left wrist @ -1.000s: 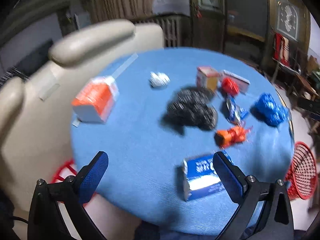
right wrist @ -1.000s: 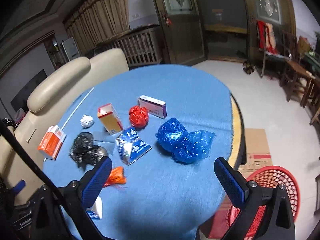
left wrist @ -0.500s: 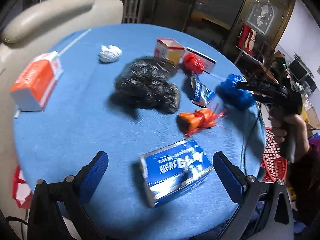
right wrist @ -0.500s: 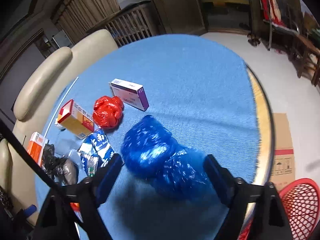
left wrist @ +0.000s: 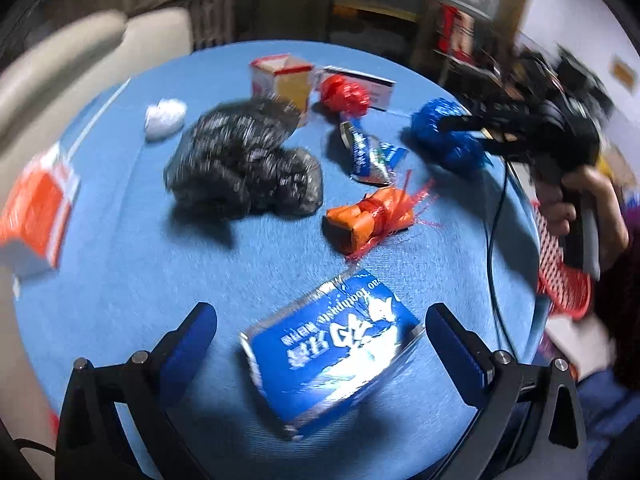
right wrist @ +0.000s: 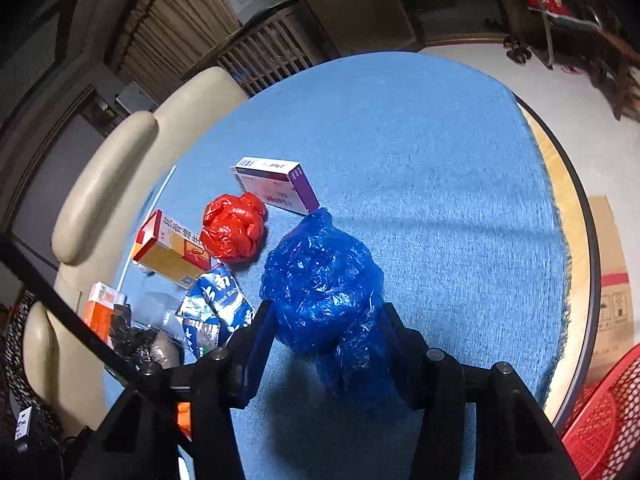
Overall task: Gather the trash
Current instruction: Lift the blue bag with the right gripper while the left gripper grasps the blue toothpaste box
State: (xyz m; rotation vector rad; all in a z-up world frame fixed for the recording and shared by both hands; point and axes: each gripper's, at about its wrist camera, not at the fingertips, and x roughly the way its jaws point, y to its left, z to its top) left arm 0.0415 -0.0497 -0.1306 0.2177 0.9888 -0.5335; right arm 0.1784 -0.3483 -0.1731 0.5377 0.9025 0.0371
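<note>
Closing tool: right tool (right wrist: 326, 330), jaws just closing, pads squeezing the blue bag (right wrist: 320, 276).
Hovering tool: left tool (left wrist: 320, 332) spread wide, holding nothing, toothpaste box (left wrist: 332, 352) lying between its fingers at 12 o'clock on the worktop (left wrist: 132, 264).

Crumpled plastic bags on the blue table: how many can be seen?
3. The blue bag sits between the right gripper fingers, the red bag beside the purple-edged box, the black bag mid-table. Others may be hidden.
</note>
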